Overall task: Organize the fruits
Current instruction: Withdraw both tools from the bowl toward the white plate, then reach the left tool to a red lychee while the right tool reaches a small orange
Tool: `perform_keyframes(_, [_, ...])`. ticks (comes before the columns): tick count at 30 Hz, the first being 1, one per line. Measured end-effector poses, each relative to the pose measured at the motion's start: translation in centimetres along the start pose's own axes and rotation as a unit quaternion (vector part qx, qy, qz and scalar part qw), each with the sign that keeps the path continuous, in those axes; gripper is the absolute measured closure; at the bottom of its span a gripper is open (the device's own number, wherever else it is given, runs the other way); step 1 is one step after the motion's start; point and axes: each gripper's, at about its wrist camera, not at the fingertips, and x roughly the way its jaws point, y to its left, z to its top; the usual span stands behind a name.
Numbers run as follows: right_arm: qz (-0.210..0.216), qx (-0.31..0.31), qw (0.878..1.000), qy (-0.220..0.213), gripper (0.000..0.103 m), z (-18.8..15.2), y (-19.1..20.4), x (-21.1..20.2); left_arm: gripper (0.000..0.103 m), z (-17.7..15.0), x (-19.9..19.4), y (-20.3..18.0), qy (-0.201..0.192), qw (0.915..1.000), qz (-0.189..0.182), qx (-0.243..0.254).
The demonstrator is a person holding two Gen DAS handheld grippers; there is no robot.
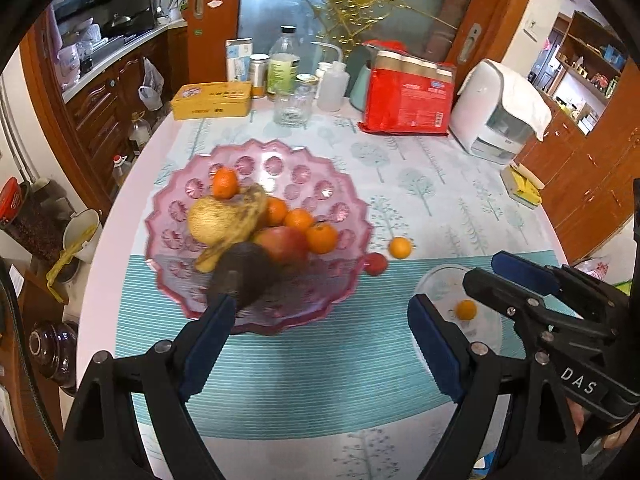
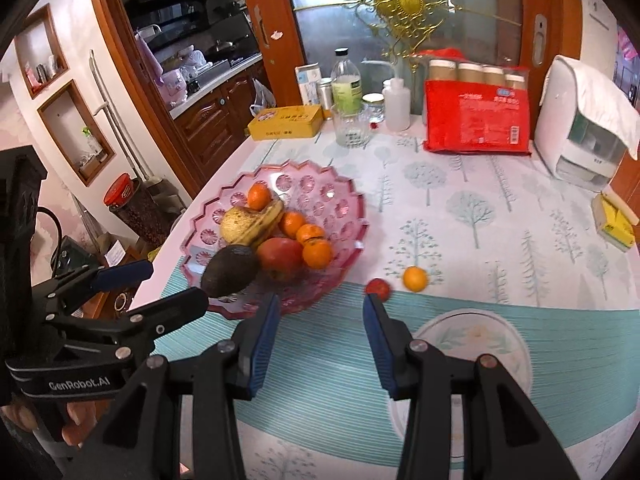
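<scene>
A round table point(image 2: 520, 208) (tree-print cloth) carries a teal mat point(image 2: 320, 360), pink fruit bowl point(image 2: 348, 216), loose orange point(image 2: 415, 279), red fruit point(image 2: 378, 289), yellow tin point(image 2: 286, 122).

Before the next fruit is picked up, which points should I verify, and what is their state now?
1. Left gripper empty: ok, fingers apart, nothing between.
2. Right gripper empty: ok, nothing between its fingers.
3. Loose orange inside pink bowl: not ok, it lies on the table.
4. Small red fruit in the bowl: not ok, beside the orange.
5. Free space in the bowl: ok, far side bare.
</scene>
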Motion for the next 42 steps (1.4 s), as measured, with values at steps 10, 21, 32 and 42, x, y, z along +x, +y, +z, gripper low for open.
perform_keyframes(10, [-0.016, -0.031, 0.999, -0.010, 0.059, -0.4, -8.8, -3.3, 0.016, -1.0, 1.3, -7.1, 0.002, 0.9999, 0.009, 0.006])
perform_keyframes(21, [-0.010, -0.044, 0.998, 0.041, 0.059, -3.4, -16.6, -0.1, 0.016, -3.5, 7.5, -12.6, 0.047, 0.9983, 0.033, 0.001])
perform_keyframes(32, [0.031, -0.058, 0.991, 0.118, 0.059, -7.5, -18.1, 6.3, 0.016, -5.5, 15.3, -14.4, 0.085, 0.9949, 0.050, -0.021])
perform_keyframes(42, [0.050, -0.097, 0.984, 0.142, 0.059, -8.6, -17.4, 9.7, 0.029, -5.8, 18.9, -14.0, 0.095, 0.9928, 0.041, -0.060])
